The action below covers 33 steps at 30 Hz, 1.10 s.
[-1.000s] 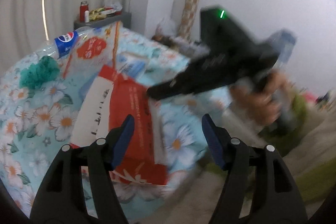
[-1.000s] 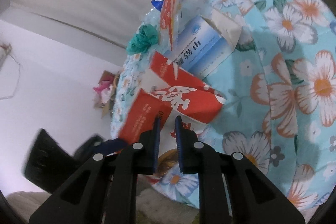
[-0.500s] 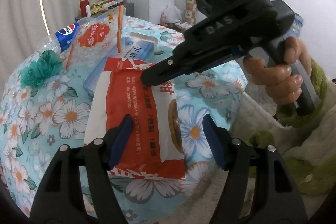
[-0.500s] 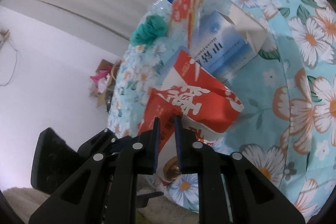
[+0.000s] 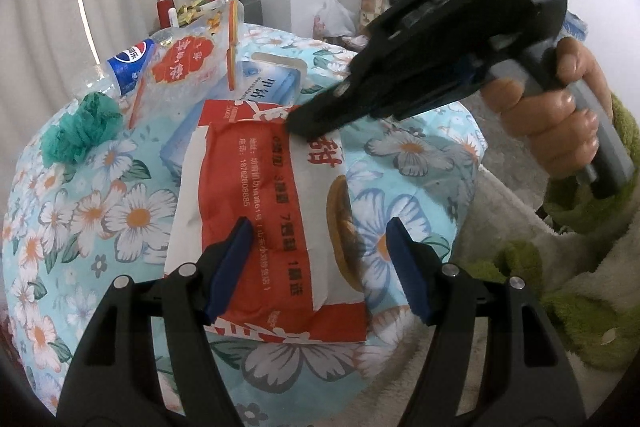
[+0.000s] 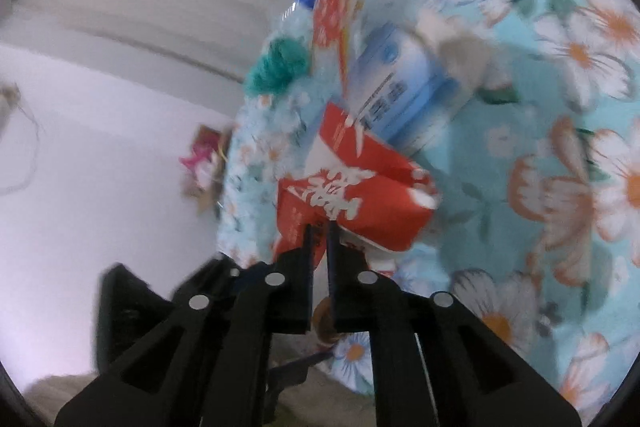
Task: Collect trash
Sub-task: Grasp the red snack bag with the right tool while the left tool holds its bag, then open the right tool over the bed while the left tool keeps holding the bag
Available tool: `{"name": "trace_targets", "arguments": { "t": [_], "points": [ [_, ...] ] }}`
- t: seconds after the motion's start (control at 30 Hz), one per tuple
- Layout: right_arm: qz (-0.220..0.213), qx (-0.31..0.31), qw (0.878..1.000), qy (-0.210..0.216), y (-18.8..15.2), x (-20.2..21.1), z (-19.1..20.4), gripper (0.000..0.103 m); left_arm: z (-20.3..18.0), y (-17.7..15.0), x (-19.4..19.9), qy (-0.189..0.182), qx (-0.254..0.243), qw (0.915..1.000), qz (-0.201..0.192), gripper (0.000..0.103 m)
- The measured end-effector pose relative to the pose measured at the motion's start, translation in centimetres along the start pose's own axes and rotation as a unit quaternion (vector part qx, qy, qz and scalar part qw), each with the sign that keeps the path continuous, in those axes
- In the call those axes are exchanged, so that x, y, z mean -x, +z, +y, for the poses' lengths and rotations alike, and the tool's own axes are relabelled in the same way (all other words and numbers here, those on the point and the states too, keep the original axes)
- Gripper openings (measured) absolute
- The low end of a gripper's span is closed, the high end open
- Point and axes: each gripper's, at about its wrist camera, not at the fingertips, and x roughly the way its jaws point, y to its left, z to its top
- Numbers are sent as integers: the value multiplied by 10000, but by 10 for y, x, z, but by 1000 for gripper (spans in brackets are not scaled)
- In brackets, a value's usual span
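The red-and-white paper bag (image 5: 276,211) lies lengthwise away from the open left gripper (image 5: 318,269), its near end between the fingers; the right gripper (image 6: 319,227), jaws opening, pinches its far end.

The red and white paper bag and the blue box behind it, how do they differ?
The red and white paper bag is flat, crumpled and nearest the left gripper; the blue box is rigid, pale blue and partly hidden behind the bag. Both lie on the floral cloth.
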Motion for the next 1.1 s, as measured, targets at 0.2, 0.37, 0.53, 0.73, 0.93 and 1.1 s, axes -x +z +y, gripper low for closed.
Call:
{"name": "trace_targets", "arguments": {
  "t": [0.2, 0.37, 0.53, 0.73, 0.93, 1.1],
  "points": [
    [-484, -836, 9952, 136, -6, 31, -37, 47, -2, 1, 0, 37, 73, 10000, -55, 68],
    [1, -1011, 9938, 468, -13, 2, -38, 51, -11, 4, -2, 201, -41, 9998, -16, 74],
    [381, -867, 9935, 627, -18, -16, -24, 57, -16, 7, -1, 383, -37, 9993, 12, 77],
    [538, -1042, 9800, 1609, -20, -6, -19, 57, -25, 8, 2, 995, -268, 9946, 138, 78],
    [592, -921, 9700, 2171, -17, -3, 1, 57, -28, 12, 5, 1505, -341, 9876, 278, 60],
    [126, -480, 9846, 1676, -2, 20, 13, 57, -18, 19, 21, 1586, -57, 9873, 72, 54]
  ]
}}
